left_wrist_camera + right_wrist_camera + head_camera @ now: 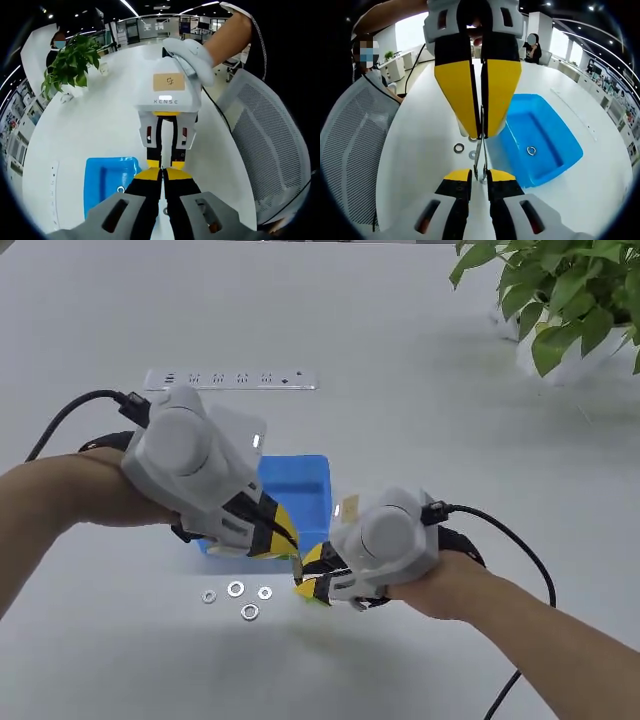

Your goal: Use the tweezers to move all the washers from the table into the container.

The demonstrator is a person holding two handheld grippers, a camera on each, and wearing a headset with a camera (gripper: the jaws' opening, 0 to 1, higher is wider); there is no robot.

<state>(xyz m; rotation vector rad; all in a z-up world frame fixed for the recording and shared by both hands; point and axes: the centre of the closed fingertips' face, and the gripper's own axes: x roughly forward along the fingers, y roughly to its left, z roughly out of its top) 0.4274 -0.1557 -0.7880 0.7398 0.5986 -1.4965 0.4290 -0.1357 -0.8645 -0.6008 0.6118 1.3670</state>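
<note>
Thin metal tweezers [480,156] run between the two grippers, which face each other tip to tip. My left gripper [286,540] [162,173] has its yellow jaws closed on one end. My right gripper [306,586] [480,175] is shut on the other end. Both hover just in front of the blue container [308,480] [559,134] [102,175]. One washer [531,150] [120,189] lies inside it. Several washers [236,589] lie on the white table [400,410] to the front left of the grippers, and two of these washers [458,148] lie below the tweezers.
A white power strip [230,380] lies beyond the container. A potted plant [570,300] [70,62] stands at the table's far right corner. Black cables trail from both grippers. A mesh office chair [270,140] [350,150] stands off the table's edge.
</note>
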